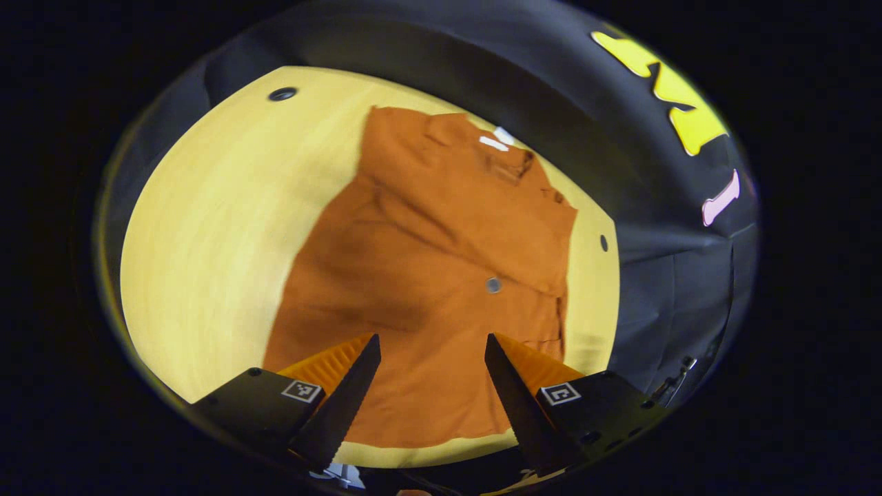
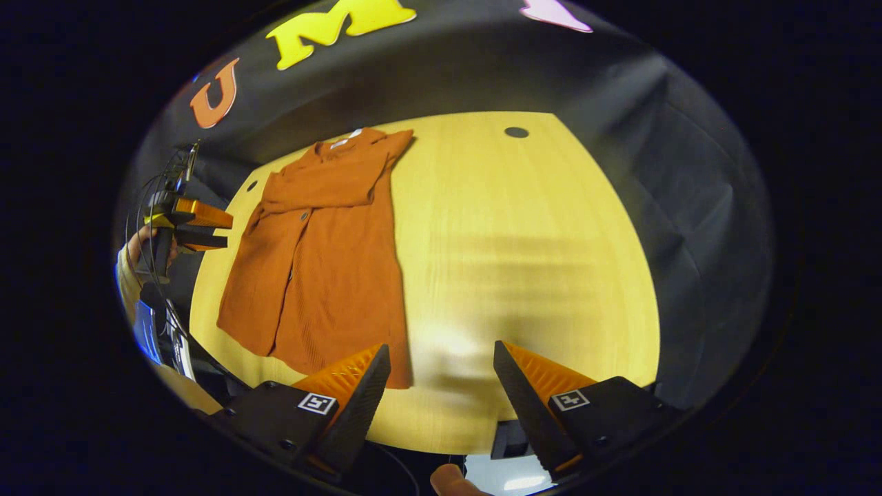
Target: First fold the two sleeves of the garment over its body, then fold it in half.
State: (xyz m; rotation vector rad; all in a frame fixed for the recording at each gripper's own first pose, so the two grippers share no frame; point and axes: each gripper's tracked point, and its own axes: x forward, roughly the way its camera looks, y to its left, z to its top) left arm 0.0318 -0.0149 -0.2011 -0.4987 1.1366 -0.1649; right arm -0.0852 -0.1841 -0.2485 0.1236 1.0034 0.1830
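Note:
A rust-orange buttoned garment (image 1: 427,275) lies flat on the pale wooden table (image 1: 207,241), collar toward the far wall, both sleeves folded in over its body. My left gripper (image 1: 431,351) hovers open above the garment's hem with nothing between its fingers. In the right gripper view the same garment (image 2: 324,255) lies on the left half of the table (image 2: 524,262). My right gripper (image 2: 441,362) is open over bare wood just right of the hem corner. The left gripper (image 2: 200,231) shows far left there, held by a hand.
Black cloth walls close in the table on the far and right sides. Small dark holes (image 2: 516,132) (image 1: 282,94) sit near the table's far corners. Cables hang by the left hand (image 2: 141,244). The table's right half is bare wood.

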